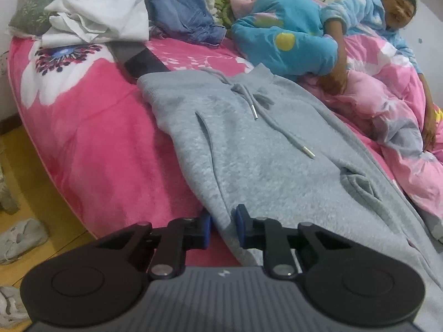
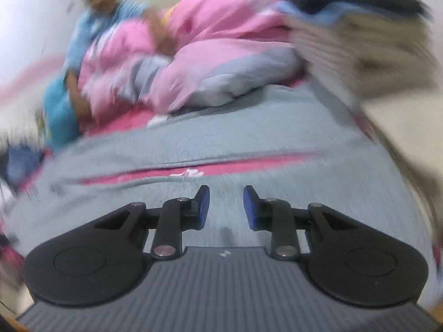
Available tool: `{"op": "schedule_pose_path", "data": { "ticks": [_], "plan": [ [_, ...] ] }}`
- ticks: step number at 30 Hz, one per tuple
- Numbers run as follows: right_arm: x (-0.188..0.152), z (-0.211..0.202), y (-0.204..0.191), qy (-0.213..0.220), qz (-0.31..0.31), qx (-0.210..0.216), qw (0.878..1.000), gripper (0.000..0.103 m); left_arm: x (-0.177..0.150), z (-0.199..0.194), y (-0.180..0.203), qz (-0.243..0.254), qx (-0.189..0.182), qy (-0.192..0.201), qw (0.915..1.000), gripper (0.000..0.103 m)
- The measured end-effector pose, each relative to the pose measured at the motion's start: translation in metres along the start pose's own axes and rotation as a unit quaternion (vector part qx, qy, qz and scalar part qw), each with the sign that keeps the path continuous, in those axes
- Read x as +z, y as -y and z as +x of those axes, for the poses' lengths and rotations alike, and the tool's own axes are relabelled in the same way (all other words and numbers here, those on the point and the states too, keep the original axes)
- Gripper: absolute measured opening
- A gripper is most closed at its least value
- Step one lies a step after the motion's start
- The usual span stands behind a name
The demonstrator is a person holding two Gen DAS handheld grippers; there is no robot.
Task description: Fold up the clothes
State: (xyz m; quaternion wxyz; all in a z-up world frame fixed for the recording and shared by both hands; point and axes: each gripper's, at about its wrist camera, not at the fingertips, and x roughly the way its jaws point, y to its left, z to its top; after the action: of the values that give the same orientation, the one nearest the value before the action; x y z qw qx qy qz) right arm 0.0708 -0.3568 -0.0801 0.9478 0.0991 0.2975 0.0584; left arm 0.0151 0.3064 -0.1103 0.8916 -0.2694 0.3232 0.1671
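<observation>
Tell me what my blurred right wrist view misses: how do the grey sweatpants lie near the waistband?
Observer: In the left wrist view the grey sweatpants lie flat on the pink blanket, waistband far, drawstring loose on top.
Operator: Left gripper holding anything?
Observer: No. The left gripper is open, straddling the pants' left edge.
Operator: Other clothes?
Observer: A white garment and folded jeans sit at the far end.

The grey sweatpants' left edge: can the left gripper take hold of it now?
Probably yes. The left gripper is open, and the edge of the grey sweatpants already lies between its fingers, with nothing in the way.
</observation>
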Motion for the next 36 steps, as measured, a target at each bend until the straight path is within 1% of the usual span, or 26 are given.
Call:
{"op": "schedule_pose_path", "data": {
  "ticks": [1,2,3,4,5,6,7,8,10,13,15,16,18,19,20,21,24,26,27,28,29,30,31,32,34,36],
  "plan": [
    [0.01,0.014,-0.007,-0.011,-0.039,-0.002,0.999,0.036,0.0,0.001,0.0,0.005,-0.001,0.0,1.0,0.017],
    [0.016,0.023,-0.01,-0.014,-0.091,-0.017,0.996,0.049,0.0,0.002,0.0,0.01,-0.002,-0.001,0.9999,0.017],
    [0.023,0.031,-0.013,-0.017,-0.143,-0.031,0.989,0.061,0.0,0.002,0.001,0.016,-0.001,-0.001,0.9999,0.016],
    [0.026,0.036,-0.011,-0.023,-0.187,-0.031,0.982,0.064,0.001,0.003,0.002,0.021,-0.001,-0.002,0.9998,0.016],
    [0.032,0.042,-0.002,-0.038,-0.198,-0.035,0.979,0.068,0.001,0.003,0.002,0.026,-0.001,-0.002,0.9996,0.016],
    [0.037,0.048,0.008,-0.053,-0.208,-0.039,0.976,0.068,0.001,0.004,0.003,0.031,0.0,-0.002,0.9995,0.015],
    [0.042,0.054,0.02,-0.072,-0.196,-0.034,0.977,0.068,0.002,0.005,0.004,0.035,0.001,-0.003,0.9994,0.015],
    [0.046,0.058,0.032,-0.082,-0.186,-0.015,0.979,0.068,0.002,0.006,0.005,0.038,0.003,-0.002,0.9993,0.015],
    [0.051,0.063,0.04,-0.092,-0.2,0.044,0.974,0.068,0.002,0.007,0.008,0.047,0.008,0.0,0.9988,0.015],
    [0.058,0.079,0.033,-0.118,-0.251,0.082,0.957,0.068,0.003,0.009,0.012,0.055,0.018,0.001,0.9983,0.014],
    [0.063,0.096,0.029,-0.148,-0.262,0.118,0.946,0.068,0.003,0.01,0.015,0.061,0.025,0.002,0.9978,0.014],
    [0.061,0.104,0.024,-0.171,-0.268,0.13,0.939,0.067,0.003,0.01,0.017,0.065,0.029,0.003,0.9975,0.014],
    [0.053,0.114,0.019,-0.214,-0.28,0.134,0.926,0.063,0.002,0.01,0.018,0.067,0.035,0.006,0.9971,0.014],
    [0.053,0.112,0.02,-0.212,-0.276,0.135,0.928,0.058,0.002,0.01,0.019,0.066,0.037,0.007,0.9972,0.013],
    [0.054,0.107,0.019,-0.206,-0.278,0.127,0.93,0.032,0.002,0.01,0.019,0.064,0.038,0.008,0.9972,0.013],
    [0.054,0.101,0.018,-0.2,-0.28,0.119,0.931,0.003,0.003,0.01,0.019,0.062,0.039,0.008,0.9973,0.013],
    [0.052,0.08,0.022,-0.164,-0.287,0.099,0.938,0.003,0.004,0.01,0.02,0.058,0.042,0.006,0.9974,0.013],
    [0.051,0.081,0.029,-0.145,-0.275,0.068,0.948,0.003,0.004,0.011,0.021,0.057,0.045,0.006,0.9974,0.013],
    [0.046,0.086,0.032,-0.138,-0.273,0.045,0.951,0.005,0.004,0.011,0.021,0.057,0.045,0.006,0.9973,0.014],
    [0.04,0.088,0.033,-0.129,-0.273,0.024,0.953,0.007,0.004,0.01,0.021,0.056,0.045,0.005,0.9974,0.014],
    [0.036,0.087,0.036,-0.115,-0.268,-0.006,0.957,0.021,0.005,0.01,0.02,0.054,0.042,0.004,0.9977,0.014],
    [0.035,0.082,0.038,-0.1,-0.254,-0.029,0.962,0.025,0.005,0.01,0.018,0.05,0.039,0.002,0.998,0.015],
    [0.035,0.071,0.04,-0.078,-0.226,-0.048,0.97,0.025,0.006,0.009,0.016,0.046,0.033,0.001,0.9984,0.015],
    [0.036,0.058,0.039,-0.055,-0.205,-0.051,0.976,0.025,0.006,0.009,0.015,0.042,0.03,0.0,0.9987,0.017],
    [0.034,0.029,0.023,-0.011,-0.184,-0.018,0.983,0.025,0.006,0.009,0.012,0.033,0.025,0.001,0.9991,0.018],
    [0.022,0.019,-0.004,-0.003,-0.187,0.047,0.981,0.024,0.004,0.008,0.011,0.024,0.021,0.002,0.9995,0.021]
  ]
}}
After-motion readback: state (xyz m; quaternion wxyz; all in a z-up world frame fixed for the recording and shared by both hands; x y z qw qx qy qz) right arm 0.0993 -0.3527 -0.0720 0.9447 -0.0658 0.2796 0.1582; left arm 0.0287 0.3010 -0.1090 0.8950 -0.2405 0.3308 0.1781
